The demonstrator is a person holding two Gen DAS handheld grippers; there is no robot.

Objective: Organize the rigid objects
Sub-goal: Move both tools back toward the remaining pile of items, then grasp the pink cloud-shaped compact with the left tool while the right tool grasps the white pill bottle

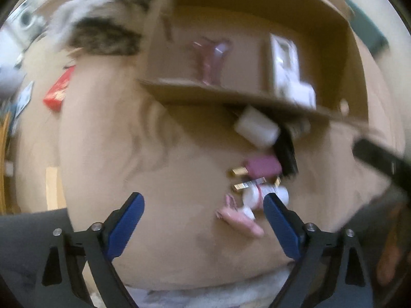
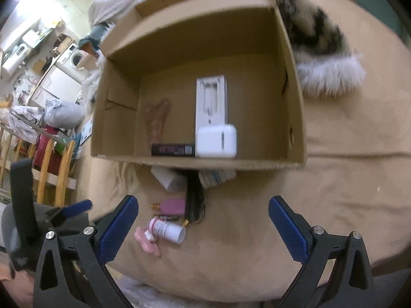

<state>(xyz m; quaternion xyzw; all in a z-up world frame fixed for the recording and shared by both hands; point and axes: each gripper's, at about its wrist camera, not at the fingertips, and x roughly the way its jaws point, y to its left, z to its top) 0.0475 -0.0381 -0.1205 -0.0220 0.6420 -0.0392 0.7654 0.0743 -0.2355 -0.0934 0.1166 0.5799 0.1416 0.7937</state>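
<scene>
Your right hand-held gripper (image 2: 203, 220) and left hand-held gripper (image 1: 204, 218): both spread, empty. At twelve o'clock, loose on the tan cushioned surface (image 2: 321, 205): white tube (image 2: 168, 229), light, smooth, probably slippery, so pinch mid-barrel; pink soft-looking piece (image 2: 147, 242); mauve bottle (image 2: 173, 205), rigid, gold cap; black hairy brush (image 2: 195, 200). Beyond: cardboard box (image 2: 290, 107) holding a white glossy case (image 2: 215, 141), black tube (image 2: 173, 149), white carton (image 2: 210, 100).
</scene>
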